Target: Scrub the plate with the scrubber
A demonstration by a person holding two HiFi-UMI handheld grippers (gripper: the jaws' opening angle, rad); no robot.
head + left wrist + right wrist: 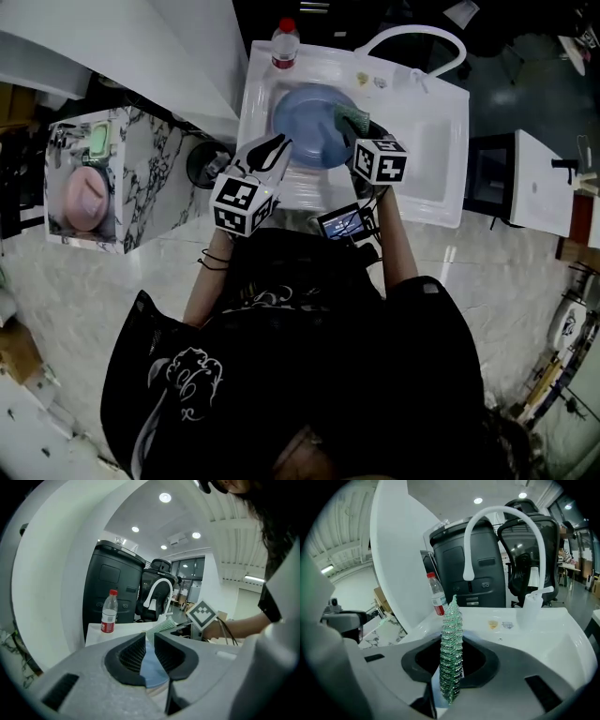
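Standing at a white sink [441,131]: one person in a black top, a two-jaw gripper in each hand.

Left gripper [150,641]: jaws pressed onto the near edge of the blue plate [314,131], whose blue rim sits wedged between the ribbed black pads [132,654].

Plate: round and plain blue. It is inside the sink's left part, just below the bottle in the head view, and is gripped on its left side.

Right gripper [452,667]: jaws clamped on the green scrubber [452,634], a glittery mesh pad standing on edge between them and sticking out past the tips.

Scrubber, head view: lies against the right side of the plate's face.

Bottle [285,42]: clear plastic with a red cap and red label, upright on the sink's back ledge at the left corner.

Faucet [501,517]: white and high-arched, at the back of the sink towards the right. Its spout hangs over the basin.

Small lit screen [342,223]: mounted behind the right gripper's marker cube, facing the person.

Marble-patterned cabinet [150,169]: to the person's left, well apart from the sink. It carries a round pink item [84,197] and a green item [98,139].
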